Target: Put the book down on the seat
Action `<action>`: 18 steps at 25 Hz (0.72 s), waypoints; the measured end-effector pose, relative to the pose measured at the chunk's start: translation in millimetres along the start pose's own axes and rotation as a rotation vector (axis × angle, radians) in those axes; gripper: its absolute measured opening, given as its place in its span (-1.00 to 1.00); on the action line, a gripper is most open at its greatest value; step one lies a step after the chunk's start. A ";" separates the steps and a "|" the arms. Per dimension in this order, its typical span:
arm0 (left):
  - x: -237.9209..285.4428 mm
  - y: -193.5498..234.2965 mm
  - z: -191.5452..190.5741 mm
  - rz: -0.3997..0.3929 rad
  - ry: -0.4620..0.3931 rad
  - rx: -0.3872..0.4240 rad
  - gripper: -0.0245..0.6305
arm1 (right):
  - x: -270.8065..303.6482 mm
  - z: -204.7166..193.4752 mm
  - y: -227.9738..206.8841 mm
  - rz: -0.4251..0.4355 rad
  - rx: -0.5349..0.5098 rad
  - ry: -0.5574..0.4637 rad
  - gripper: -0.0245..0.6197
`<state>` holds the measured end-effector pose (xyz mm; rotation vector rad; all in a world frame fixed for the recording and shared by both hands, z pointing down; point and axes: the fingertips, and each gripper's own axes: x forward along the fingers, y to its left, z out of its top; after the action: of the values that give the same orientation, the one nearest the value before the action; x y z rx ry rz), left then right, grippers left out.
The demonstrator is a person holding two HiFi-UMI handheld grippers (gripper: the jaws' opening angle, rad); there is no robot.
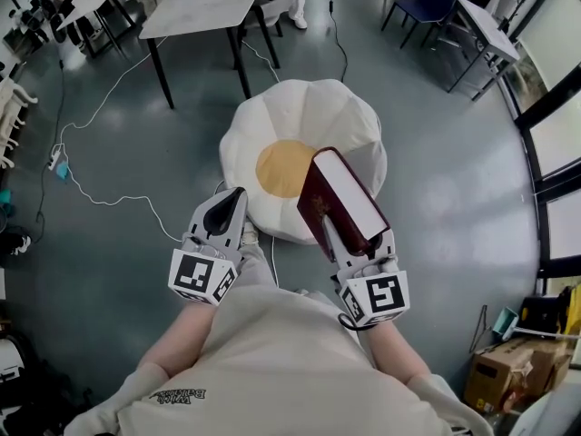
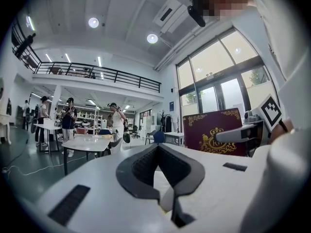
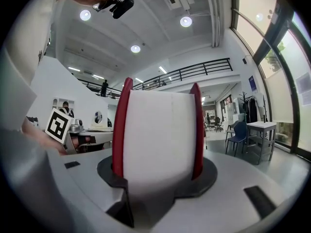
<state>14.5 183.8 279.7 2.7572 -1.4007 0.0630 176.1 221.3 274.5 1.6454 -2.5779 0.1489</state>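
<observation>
Book [image 1: 340, 198] held upright in the air, clamped across its red covers by the half-open jaws of the right gripper [image 1: 354, 239], seen over the near edge of the egg-shaped seat [image 1: 309, 107], left gripper [image 1: 227, 209] alongside, jaws closed together, nothing held.

The glossy grey floor [image 1: 109, 243] carries everything. In its middle rests the seat [image 1: 336, 107], a round white cushion shaped like a fried egg, with a yellow centre. Behind the seat a dark-legged table [image 1: 204, 3] stands, and further right a blue chair [image 1: 427, 3]. A white cable [image 1: 109, 198] snakes across the floor from a power strip [image 1: 56, 160] at the left toward the seat. A cardboard box [image 1: 513, 375] sits at the lower right
</observation>
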 end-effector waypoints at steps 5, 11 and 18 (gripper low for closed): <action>41.9 49.6 4.0 -0.031 0.014 -0.019 -0.92 | 62.5 4.3 -7.9 -0.015 0.015 0.031 -0.27; 99.3 120.2 13.0 -0.088 0.024 -0.020 -0.92 | 157.0 21.8 -22.2 -0.051 0.017 0.053 -0.27; 143.7 202.0 20.5 -0.126 0.011 -0.038 -0.92 | 255.8 38.0 -17.3 -0.078 -0.003 0.083 -0.27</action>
<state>-63.6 -52.2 272.6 2.8017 -1.2095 0.0461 83.8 -20.7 268.0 1.6974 -2.4486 0.2031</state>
